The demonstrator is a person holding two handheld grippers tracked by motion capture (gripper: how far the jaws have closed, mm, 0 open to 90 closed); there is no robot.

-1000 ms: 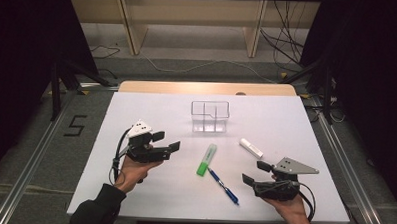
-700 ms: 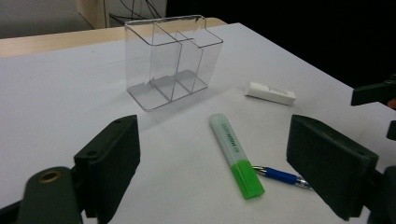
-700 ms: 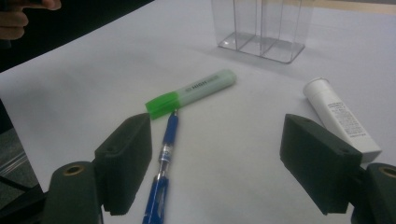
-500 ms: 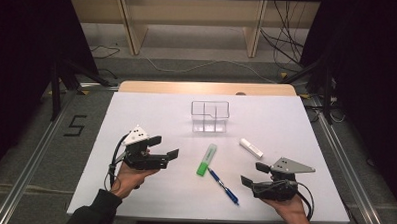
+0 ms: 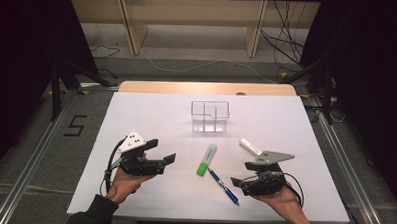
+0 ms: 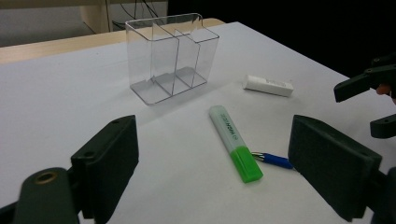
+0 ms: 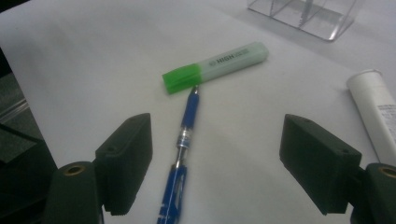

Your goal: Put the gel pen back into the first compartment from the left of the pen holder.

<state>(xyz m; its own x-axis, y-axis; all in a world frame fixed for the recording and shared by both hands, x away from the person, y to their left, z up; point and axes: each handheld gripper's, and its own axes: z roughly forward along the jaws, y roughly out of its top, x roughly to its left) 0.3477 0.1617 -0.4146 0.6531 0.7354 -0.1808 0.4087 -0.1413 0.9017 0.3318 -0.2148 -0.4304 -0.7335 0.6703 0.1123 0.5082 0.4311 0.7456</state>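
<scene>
A green highlighter [image 5: 206,160] lies in the middle of the white table [image 5: 151,115], and a blue pen [image 5: 224,186] lies with its tip at the highlighter's cap. Behind them stands a clear plastic organizer [image 5: 210,116] with empty compartments. A white tube [image 5: 250,146] lies to the right. My left gripper [image 5: 162,151] hovers left of the highlighter [image 6: 233,142]; its jaws have just been opening and now stand open with nothing between them. My right gripper [image 5: 240,173] is open just right of the pen, and the pen [image 7: 184,154] lies below and between its jaws, untouched.
The organizer [image 6: 173,56] and the white tube [image 6: 268,86] stand beyond the highlighter in the left gripper view, with the right gripper's jaws at the far right. A wooden strip [image 5: 207,87] edges the table's back. Dark floor and metal rails surround the table.
My left gripper has drawn slightly toward the near edge and its jaws stand wider. My right gripper has shifted a little left toward the pen. The objects on the table have not moved.
</scene>
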